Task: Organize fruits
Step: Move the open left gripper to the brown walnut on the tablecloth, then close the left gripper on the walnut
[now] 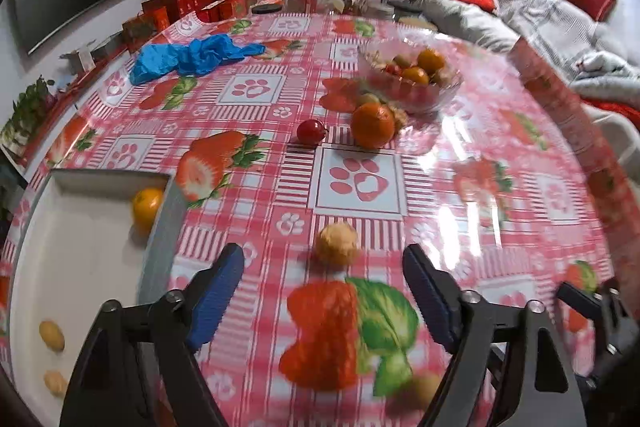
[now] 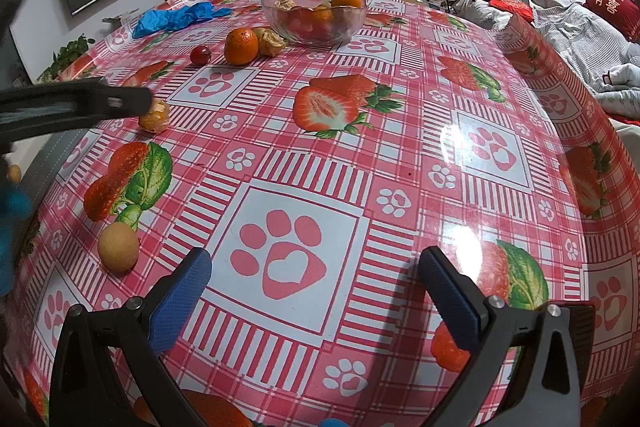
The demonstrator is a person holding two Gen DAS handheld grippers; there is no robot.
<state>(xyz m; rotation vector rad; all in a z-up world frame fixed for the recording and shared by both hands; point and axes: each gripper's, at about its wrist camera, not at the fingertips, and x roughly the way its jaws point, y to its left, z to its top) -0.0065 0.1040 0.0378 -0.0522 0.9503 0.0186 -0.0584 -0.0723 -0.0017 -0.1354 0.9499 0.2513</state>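
In the left wrist view my left gripper (image 1: 324, 291) stands open over the table with nothing between its blue pads. A small tan fruit (image 1: 337, 243) lies just beyond the fingertips. To the left, a white tray (image 1: 80, 259) holds an orange (image 1: 147, 205) and two small yellow fruits (image 1: 51, 335). A glass bowl (image 1: 412, 79) of oranges and small fruits stands further back, with a loose orange (image 1: 373, 125) and a cherry tomato (image 1: 311, 132) in front of it. My right gripper (image 2: 316, 291) is open and empty above a paw print, with a round yellow fruit (image 2: 119, 247) to its left.
A strawberry and paw print tablecloth (image 2: 400, 155) covers the table. Crumpled blue plastic (image 1: 192, 57) lies at the far left. In the right wrist view a black finger (image 2: 80, 103) of the left gripper partly hides a small orange fruit (image 2: 155, 117). Red boxes and clutter line the far edge; a sofa stands on the right.
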